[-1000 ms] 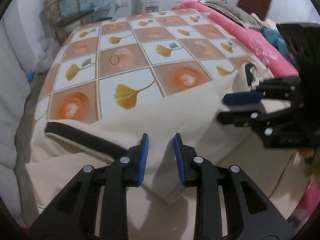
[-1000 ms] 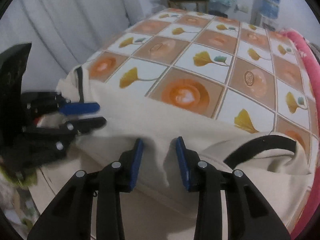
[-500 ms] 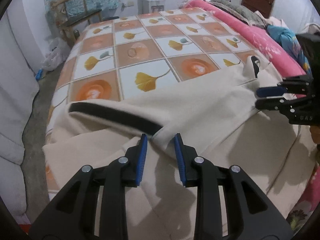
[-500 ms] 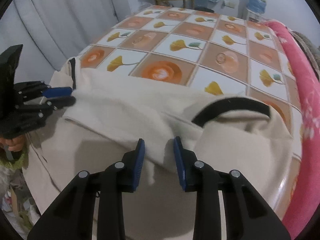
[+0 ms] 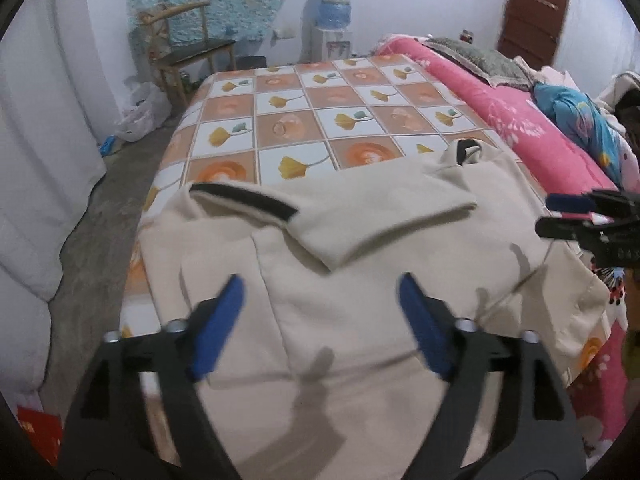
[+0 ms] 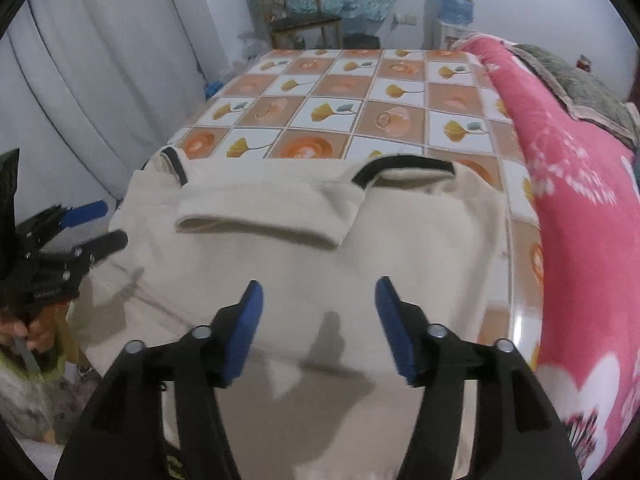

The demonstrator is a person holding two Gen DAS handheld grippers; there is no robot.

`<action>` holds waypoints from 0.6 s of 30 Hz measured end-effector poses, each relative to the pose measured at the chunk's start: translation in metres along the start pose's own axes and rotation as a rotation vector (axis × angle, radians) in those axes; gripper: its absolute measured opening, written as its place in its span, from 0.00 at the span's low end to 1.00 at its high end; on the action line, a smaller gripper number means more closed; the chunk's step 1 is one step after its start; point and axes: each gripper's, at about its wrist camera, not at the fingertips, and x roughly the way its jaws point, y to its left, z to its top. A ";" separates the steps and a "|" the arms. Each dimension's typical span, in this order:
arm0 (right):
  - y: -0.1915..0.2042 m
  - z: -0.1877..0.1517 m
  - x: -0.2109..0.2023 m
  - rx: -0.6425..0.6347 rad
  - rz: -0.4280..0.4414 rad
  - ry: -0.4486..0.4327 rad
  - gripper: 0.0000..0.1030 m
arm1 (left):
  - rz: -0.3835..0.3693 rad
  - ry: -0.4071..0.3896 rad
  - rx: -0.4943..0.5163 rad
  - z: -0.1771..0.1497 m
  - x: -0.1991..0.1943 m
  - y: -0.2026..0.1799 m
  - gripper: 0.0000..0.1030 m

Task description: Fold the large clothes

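**Soft cream garment lying loose; both claws are hanging open above it**

You are looking down at a large cream garment (image 5: 360,280) spread over the near end of the surface (image 5: 320,112), which is covered in an orange-and-white checked cloth with leaf prints. The near hem is drooping over the near edge. A folded-over flap with black trim (image 5: 244,200) is lying across the far part of the cloth, and a second black-edged opening (image 6: 400,166) is showing on the right in the right wrist view.

Your left claw (image 5: 320,320) is standing wide, its jaws having just been opening, and nothing is sitting between its blue pads (image 5: 216,324); the cloth is lying below them, apart. Your right claw (image 6: 318,324) is likewise spread, its jaws having just been opening too, and is gripping nothing.

The fabric is looking thick, soft and limp, like fleece or a heavy knit. It is probably light enough to lift, yet bulky, so it is likely sagging and dragging wherever you are not supporting it. It is not fragile, and it does not look slippery.

For the next fold, I would be pinching it at two well-spaced points on one edge, at the corners or along a seam, biting through all the layers so the flap is not slipping free. The pink blanket (image 6: 580,200) is lying just right of the surface, so keep the cloth from catching on it.
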 end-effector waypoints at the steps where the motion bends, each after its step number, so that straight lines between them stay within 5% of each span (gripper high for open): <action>1: 0.001 -0.009 -0.003 0.012 0.001 0.000 0.67 | 0.005 -0.002 -0.006 -0.006 -0.002 -0.004 0.81; 12: 0.006 -0.093 0.008 0.099 -0.090 0.034 0.80 | 0.133 0.149 -0.103 -0.081 0.030 -0.026 0.85; 18: 0.016 -0.112 0.026 0.015 -0.217 0.028 0.88 | 0.170 0.110 -0.139 -0.093 0.029 -0.027 0.92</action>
